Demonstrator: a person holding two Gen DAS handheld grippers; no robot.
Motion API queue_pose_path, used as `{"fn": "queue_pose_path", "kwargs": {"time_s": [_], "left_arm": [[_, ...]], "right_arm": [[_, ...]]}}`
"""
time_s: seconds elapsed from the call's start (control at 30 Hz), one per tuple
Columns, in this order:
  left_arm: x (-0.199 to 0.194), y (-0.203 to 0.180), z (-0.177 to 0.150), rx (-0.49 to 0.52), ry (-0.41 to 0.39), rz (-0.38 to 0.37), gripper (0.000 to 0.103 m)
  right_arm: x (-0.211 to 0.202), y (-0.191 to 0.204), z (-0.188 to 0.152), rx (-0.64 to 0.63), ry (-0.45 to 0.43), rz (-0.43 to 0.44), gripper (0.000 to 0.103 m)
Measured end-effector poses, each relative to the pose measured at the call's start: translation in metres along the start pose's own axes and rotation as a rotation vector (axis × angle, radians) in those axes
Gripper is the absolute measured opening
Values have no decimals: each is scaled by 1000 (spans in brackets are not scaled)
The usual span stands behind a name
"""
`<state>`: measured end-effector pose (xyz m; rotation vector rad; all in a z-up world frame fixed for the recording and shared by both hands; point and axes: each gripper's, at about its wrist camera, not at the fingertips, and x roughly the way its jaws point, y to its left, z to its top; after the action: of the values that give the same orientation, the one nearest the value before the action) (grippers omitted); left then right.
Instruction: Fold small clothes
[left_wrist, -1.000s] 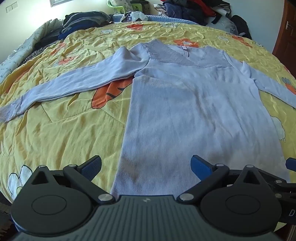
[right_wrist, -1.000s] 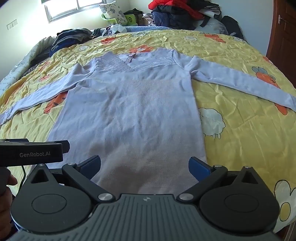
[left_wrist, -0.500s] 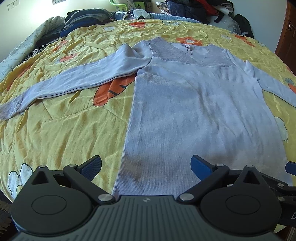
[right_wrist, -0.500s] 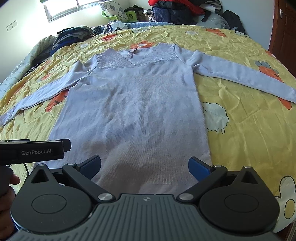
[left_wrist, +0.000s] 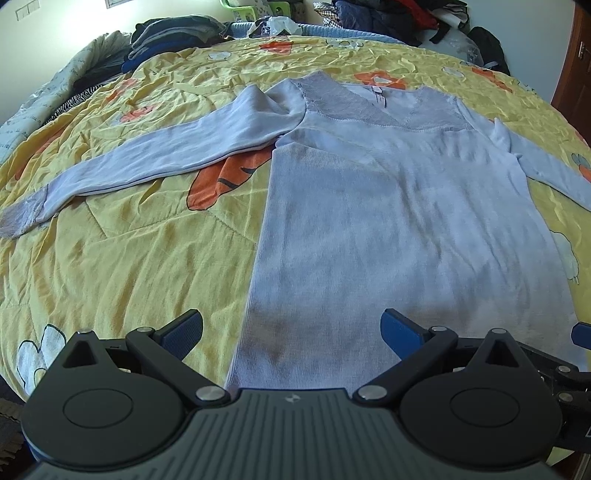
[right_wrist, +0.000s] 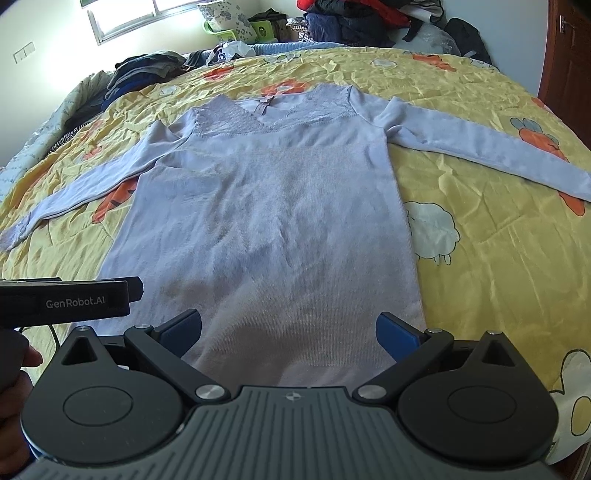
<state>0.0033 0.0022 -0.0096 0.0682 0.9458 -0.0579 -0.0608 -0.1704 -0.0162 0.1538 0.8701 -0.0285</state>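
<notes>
Both pairs of jaws are standing wide apart and gripping nothing. The left gripper (left_wrist: 291, 328) is hovering over the near left part of the hem, its blue fingertips (left_wrist: 184, 326) straddling the garment's left side edge, one over the quilt and one over the knit. The right gripper (right_wrist: 288, 326) is hanging over the near right part of the hem, both pads above fabric; I cannot tell whether either tool is touching the cloth. Judging by this symmetric placement, the person is lining up a two-corner pickup at the hem, since lifting both corners together would let the body fold up towards the neckline without skewing.

The lilac sweater (right_wrist: 273, 206) is lying face up and flat along the middle of the bed, hem at the near edge, lace neckline (right_wrist: 236, 118) pointing to the far edge. Its left sleeve (left_wrist: 155, 155) is stretching out towards the bed's left edge and its right sleeve (right_wrist: 480, 144) towards the right edge, so nothing is folded yet; the sleeves will likely need bringing in.

The yellow quilt (right_wrist: 498, 258) under it is wrinkled and printed with carrots and sheep. Piles of dark clothes (right_wrist: 354, 22) are sitting along the far edge, well apart from the sweater. A hand (right_wrist: 14, 369) is showing at the right view's lower left, holding the left tool.
</notes>
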Motion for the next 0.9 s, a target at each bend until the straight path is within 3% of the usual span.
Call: {"fn": "queue_pose_path", "kwargs": {"time_s": [0.27, 0.7, 0.9], "left_arm": [[0, 0, 0, 1, 0, 0, 103], [4, -4, -2, 15, -6, 16, 103], [2, -9, 2, 33, -35, 30, 103]], "right_arm": [[0, -3, 0, 9, -5, -2, 102], [-6, -7, -2, -23, -119, 13, 99], [-9, -12, -1, -48, -181, 74, 99]]}}
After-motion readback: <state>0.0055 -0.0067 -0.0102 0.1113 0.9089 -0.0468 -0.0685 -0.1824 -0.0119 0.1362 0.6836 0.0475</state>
